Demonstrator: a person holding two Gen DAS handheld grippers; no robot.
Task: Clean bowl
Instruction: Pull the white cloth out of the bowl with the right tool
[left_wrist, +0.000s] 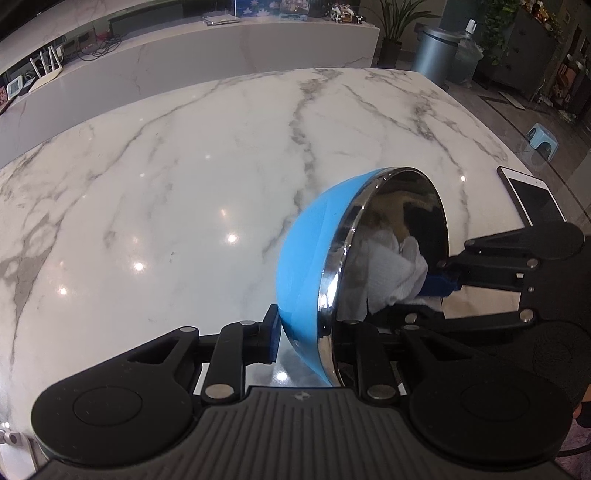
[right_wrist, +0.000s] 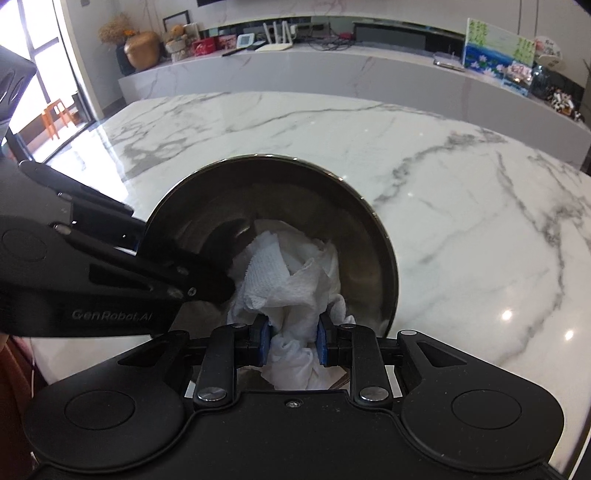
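Note:
A bowl (left_wrist: 306, 258), blue outside and shiny steel inside, stands tilted on its side above the marble table (left_wrist: 166, 192). My left gripper (left_wrist: 310, 332) is shut on its lower rim, one pad on the blue wall and the other finger inside. In the right wrist view the bowl (right_wrist: 280, 188) opens toward the camera, and the left gripper (right_wrist: 179, 262) comes in from the left. My right gripper (right_wrist: 293, 339) is shut on a crumpled white paper towel (right_wrist: 291, 280) that presses against the steel inside. The left wrist view shows the towel (left_wrist: 391, 266) and the right gripper (left_wrist: 428, 299) reaching in from the right.
A white-framed phone or tablet (left_wrist: 532, 199) lies near the table's right edge. Beyond the table runs a long marble counter (right_wrist: 332, 70) with routers, boxes and ornaments. A grey bin (left_wrist: 432, 51) and a small blue stool (left_wrist: 541, 138) stand on the floor.

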